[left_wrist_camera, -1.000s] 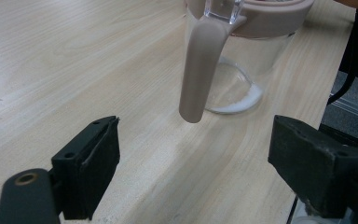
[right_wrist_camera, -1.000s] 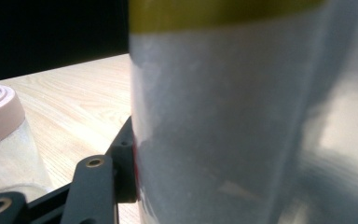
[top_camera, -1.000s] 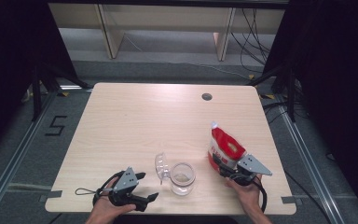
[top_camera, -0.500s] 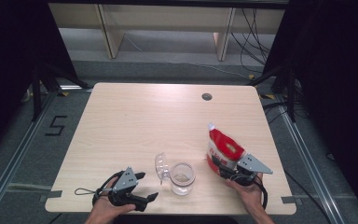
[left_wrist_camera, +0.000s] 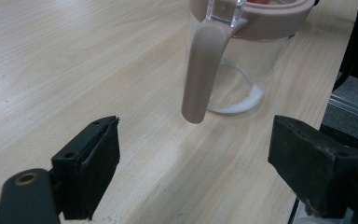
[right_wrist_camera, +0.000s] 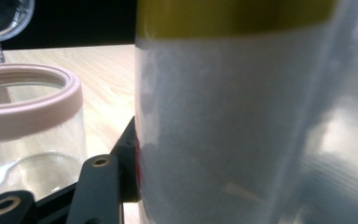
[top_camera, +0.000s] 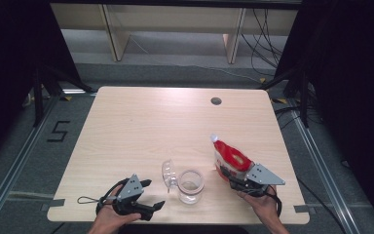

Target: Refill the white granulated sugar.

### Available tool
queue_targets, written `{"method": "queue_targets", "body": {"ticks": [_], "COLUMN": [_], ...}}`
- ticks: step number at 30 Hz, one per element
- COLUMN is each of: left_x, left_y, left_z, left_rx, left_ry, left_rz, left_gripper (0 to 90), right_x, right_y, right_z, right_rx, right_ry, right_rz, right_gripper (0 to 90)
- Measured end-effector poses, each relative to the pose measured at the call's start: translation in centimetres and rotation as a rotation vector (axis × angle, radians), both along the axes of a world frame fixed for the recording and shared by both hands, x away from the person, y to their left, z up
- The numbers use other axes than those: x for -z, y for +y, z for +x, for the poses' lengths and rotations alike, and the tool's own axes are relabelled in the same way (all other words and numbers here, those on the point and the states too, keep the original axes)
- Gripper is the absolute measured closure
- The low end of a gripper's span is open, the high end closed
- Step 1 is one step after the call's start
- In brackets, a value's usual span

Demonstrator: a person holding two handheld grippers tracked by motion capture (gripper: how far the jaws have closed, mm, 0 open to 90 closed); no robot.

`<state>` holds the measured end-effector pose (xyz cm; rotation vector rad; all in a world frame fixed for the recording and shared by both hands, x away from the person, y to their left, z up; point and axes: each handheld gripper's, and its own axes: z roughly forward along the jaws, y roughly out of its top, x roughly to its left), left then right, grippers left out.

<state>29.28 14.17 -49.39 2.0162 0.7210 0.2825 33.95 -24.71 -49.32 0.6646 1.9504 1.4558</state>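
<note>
My right gripper (top_camera: 234, 181) clasped the red-and-white pouch (top_camera: 230, 158), its white cap up, just right of the glass jar (top_camera: 190, 186). The jar stood lid-open, white powder ringing its bottom. My left gripper (top_camera: 152, 194) gaped empty, left of the jar.

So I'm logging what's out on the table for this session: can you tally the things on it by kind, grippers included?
Hand-held grippers: 2, the left gripper with jaws open and the right gripper clamped on the pouch.
Clear jars with a pinkish rim and flipped-open lid: 1, the jar.
Red and white spouted pouches: 1, the pouch.
Total: 4
</note>
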Motion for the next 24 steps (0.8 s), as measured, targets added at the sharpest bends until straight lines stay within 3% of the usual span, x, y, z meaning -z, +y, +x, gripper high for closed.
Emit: {"method": "queue_targets", "body": {"ticks": [2, 3, 4, 6, 8, 9, 10, 12, 13, 16, 18, 21, 24], "left_x": [0.0, 0.0, 0.0, 0.0, 0.0, 0.0, 0.0, 0.0, 0.1, 0.0, 0.0, 0.0, 0.0], "left_y": [0.0, 0.1, 0.1, 0.0, 0.1, 0.1, 0.1, 0.1, 0.1, 0.2, 0.1, 0.2, 0.2], "left_z": [0.0, 0.1, 0.1, 0.0, 0.1, 0.1, 0.1, 0.1, 0.1, 0.1, 0.1, 0.1, 0.1], "left_rx": [0.001, 0.009, 0.004, -0.002, 0.0, -0.003, 0.003, -0.001, 0.002, -0.001, -0.005, -0.007, -0.007], "left_ry": [-0.004, -0.007, -0.005, -0.004, -0.006, -0.002, -0.009, -0.007, -0.011, -0.009, -0.006, -0.007, -0.007], "left_rz": [0.003, 0.004, 0.004, -0.005, 0.001, -0.001, 0.004, -0.001, -0.007, 0.0, -0.007, -0.008, -0.005], "left_gripper": [16.1, 16.1, 16.1, 16.1, 16.1, 16.1, 16.1, 16.1, 16.1, 16.1, 16.1, 16.1, 16.1], "right_x": [-0.6, -0.7, -1.2, -1.4, -2.0, -2.3, -2.5, -2.9, -3.0, -3.3, -3.6, -3.8, -3.8], "right_y": [-0.2, -0.2, -0.2, -0.3, -0.3, -0.5, -0.5, -0.6, -0.6, -0.6, -0.7, -0.5, -0.6], "right_z": [-0.1, -0.3, -0.4, -0.6, -0.8, -0.7, -0.9, -1.0, -1.3, -1.4, -1.6, -1.8, -1.8], "right_rx": [-0.001, -0.004, -0.011, -0.01, -0.019, -0.018, -0.014, -0.027, -0.029, -0.036, -0.043, -0.054, -0.064], "right_ry": [-0.052, -0.029, -0.055, -0.059, -0.097, -0.147, -0.13, -0.171, -0.157, -0.195, -0.247, -0.289, -0.301], "right_rz": [-0.027, -0.017, -0.042, -0.037, -0.072, -0.082, -0.075, -0.098, -0.105, -0.157, -0.23, -0.293, -0.33], "right_gripper": [46.9, 46.9, 46.9, 46.9, 47.0, 47.0, 47.0, 47.0, 47.1, 47.1, 47.1, 47.2, 47.2]}}
